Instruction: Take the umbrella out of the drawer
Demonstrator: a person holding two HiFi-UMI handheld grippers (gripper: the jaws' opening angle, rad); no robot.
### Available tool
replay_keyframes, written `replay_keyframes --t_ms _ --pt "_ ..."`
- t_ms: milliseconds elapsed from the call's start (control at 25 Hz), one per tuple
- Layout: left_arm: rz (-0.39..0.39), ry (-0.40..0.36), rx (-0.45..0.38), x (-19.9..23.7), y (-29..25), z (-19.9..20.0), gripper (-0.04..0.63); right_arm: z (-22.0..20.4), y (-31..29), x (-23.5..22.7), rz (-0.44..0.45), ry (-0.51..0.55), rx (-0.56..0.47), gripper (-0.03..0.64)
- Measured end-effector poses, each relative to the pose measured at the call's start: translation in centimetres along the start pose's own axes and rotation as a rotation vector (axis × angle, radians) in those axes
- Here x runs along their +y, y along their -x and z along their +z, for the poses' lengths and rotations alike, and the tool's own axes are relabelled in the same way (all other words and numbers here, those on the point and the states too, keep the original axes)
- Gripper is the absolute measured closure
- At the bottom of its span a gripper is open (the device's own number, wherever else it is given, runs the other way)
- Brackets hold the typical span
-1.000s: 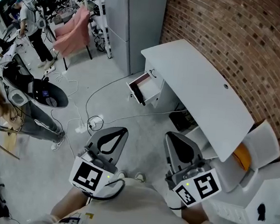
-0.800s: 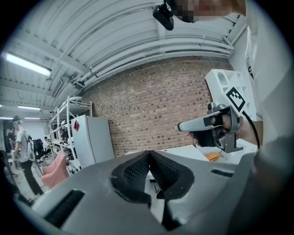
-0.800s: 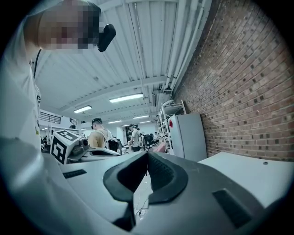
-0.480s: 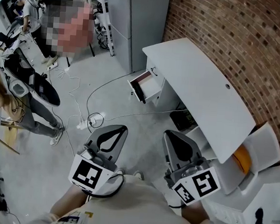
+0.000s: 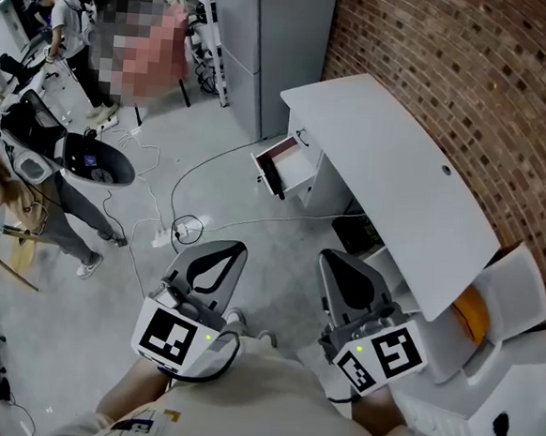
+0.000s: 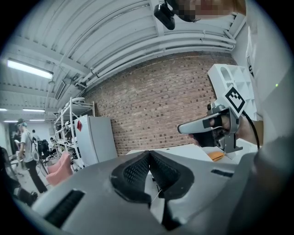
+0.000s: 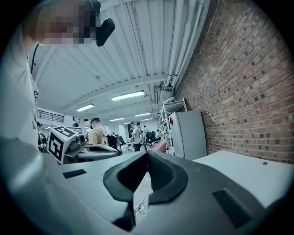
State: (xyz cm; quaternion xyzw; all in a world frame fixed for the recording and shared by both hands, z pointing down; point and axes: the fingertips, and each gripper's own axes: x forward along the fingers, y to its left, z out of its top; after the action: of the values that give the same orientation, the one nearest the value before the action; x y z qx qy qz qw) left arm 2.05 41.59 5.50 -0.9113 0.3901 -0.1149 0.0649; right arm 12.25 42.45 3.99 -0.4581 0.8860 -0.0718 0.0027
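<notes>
Early days here, barely started.
- brick wall (image 5: 472,78), white tabletop (image 5: 390,165) along it
- drawer (image 5: 284,169) under tabletop's far end, already pulled out, well apart from both grippers
- left hand-held gripper (image 5: 225,253) and right hand-held gripper (image 5: 337,264): jaws pinched closed, nothing between them, hanging over floor (image 5: 280,251)
- umbrella: not visible, guessing inside drawer
- left to do: reach drawer, grab, lift out

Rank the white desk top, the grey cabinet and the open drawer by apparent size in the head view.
1. white desk top
2. grey cabinet, though the frame edge cuts it off
3. open drawer, clearly the smallest
</notes>
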Motion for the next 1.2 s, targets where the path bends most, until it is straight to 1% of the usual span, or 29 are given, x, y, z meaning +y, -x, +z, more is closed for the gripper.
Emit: replay_keyframes --t_ms 160,400,640,960,1200 --pt "0.001 0.007 0.000 -0.3 -0.8 -0.1 0.588 -0.7 -0.2 -0.6 0.005 0.004 0.025 0.609" --pt "-0.003 0.001 -0.007 0.0 -2.6 0.0 0.588 -0.6 -0.9 -2.1 0.006 -0.004 0.020 0.609" --pt "0.002 0.015 -0.015 1.1 -3.4 -1.4 0.588 -1.6 -2.4 -2.3 0.017 0.003 0.029 0.609" --pt "-0.001 0.017 -0.019 4.3 -4.4 -3.1 0.588 -2.7 -6.5 -2.2 0.030 0.009 0.038 0.609" --pt "-0.007 0.026 -0.010 7.8 -6.2 -4.2 0.586 -2.9 -10.4 -3.4 0.023 0.000 0.054 0.609"
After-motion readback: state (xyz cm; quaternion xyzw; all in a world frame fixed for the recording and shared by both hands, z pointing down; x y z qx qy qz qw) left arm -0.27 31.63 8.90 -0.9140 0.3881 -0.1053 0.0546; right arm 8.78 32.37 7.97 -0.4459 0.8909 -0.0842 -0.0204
